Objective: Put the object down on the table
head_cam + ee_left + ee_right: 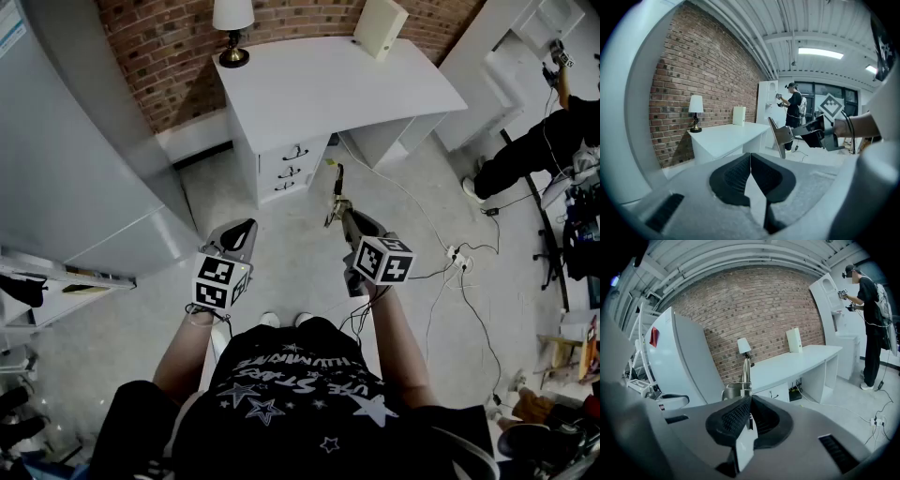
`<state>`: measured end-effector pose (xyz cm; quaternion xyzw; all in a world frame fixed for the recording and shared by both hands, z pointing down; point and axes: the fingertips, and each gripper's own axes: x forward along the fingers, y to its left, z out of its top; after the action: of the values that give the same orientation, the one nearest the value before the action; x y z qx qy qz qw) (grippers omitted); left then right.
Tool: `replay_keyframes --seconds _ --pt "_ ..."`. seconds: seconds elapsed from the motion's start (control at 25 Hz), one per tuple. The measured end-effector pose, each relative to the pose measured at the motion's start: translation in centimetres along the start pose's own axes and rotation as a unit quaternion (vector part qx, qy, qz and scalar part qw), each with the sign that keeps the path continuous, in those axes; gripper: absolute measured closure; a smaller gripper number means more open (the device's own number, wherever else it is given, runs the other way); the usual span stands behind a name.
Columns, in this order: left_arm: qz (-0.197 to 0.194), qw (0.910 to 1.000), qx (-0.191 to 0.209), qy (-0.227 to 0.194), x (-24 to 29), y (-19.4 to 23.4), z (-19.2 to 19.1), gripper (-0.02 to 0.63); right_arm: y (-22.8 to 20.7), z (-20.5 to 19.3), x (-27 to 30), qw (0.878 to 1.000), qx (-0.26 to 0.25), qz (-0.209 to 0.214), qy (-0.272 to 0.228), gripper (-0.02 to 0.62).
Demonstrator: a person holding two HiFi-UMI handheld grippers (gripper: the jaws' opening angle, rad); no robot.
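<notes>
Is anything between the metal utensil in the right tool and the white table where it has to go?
Nothing visible does. The right tool holds the metal utensil over the floor, short of the white table; the lamp sits at its far corner.

Left forearm (183,354) and right forearm (398,328) reached forward, roughly parallel, grippers held apart. Left gripper (242,228) pointed slightly downward; jaws stood closed together, nothing between pads. Right gripper (347,217) pointed downward; jaws stood clamped on metal tool (336,192), which projected beyond fingertips.
</notes>
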<state>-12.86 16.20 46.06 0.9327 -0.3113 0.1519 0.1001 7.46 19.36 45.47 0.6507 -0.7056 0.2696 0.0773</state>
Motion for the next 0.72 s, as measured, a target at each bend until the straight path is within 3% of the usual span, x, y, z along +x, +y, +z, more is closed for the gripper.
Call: replay_keyframes --seconds 0.4,0.72 --pt "0.002 1.0000 -0.001 -0.002 0.3 -0.8 0.4 0.585 -0.9 -0.1 -0.8 1.000 -0.002 -0.005 0.003 0.583" --pt "0.004 0.9997 -0.024 0.004 -1.0 -0.4 -1.6 0.584 -0.8 -0.8 -0.9 0.999 -0.026 -0.018 0.011 0.581"
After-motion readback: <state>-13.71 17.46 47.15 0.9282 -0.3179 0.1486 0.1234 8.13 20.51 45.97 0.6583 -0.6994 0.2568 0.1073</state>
